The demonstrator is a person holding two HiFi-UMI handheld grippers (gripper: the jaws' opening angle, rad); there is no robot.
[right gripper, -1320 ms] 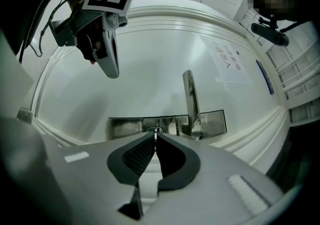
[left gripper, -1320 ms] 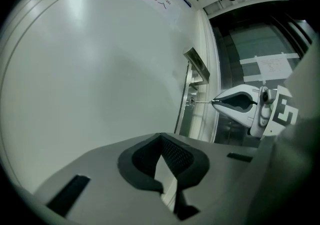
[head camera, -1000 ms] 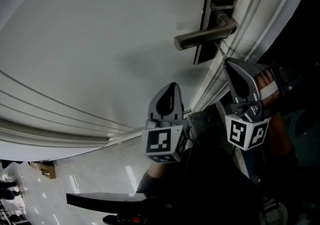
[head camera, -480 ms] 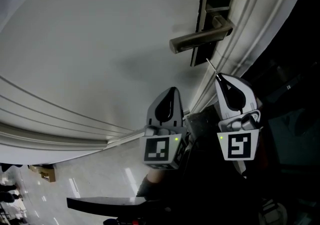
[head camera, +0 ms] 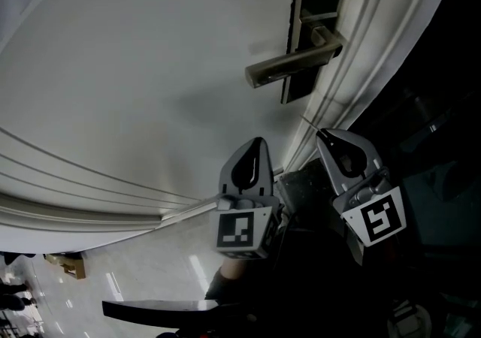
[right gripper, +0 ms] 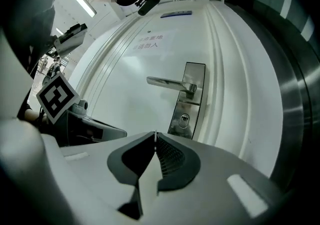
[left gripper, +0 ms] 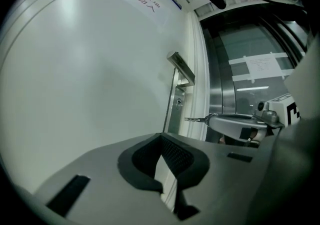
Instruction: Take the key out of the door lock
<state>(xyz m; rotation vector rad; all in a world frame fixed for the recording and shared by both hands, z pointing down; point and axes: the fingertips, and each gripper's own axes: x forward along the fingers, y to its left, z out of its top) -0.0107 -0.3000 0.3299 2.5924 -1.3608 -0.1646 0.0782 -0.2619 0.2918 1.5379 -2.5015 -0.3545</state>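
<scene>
The white door [head camera: 150, 66] carries a metal lock plate [right gripper: 188, 100] with a lever handle [right gripper: 167, 82]. Its keyhole [right gripper: 184, 118] stands empty. My right gripper [head camera: 322, 134] is shut on the key [left gripper: 197, 118], a thin metal blade that sticks out of the closed tips and points at the door. The key [head camera: 310, 125] hangs a short way below and off the lock plate [head camera: 310, 21], touching nothing. My left gripper [head camera: 255, 141] is shut with nothing in it, to the left of the right one and below the handle [head camera: 289, 66].
Raised door-frame mouldings [head camera: 368, 51] run beside the lock. A steel and glass panel [left gripper: 240, 84] stands to the right of the frame. A printed notice [right gripper: 150, 42] is stuck high on the door. Shiny floor [head camera: 113, 276] shows at lower left.
My right gripper has drawn back from the lock plate, down and away from the door, with the key in it. The left gripper has barely moved.
</scene>
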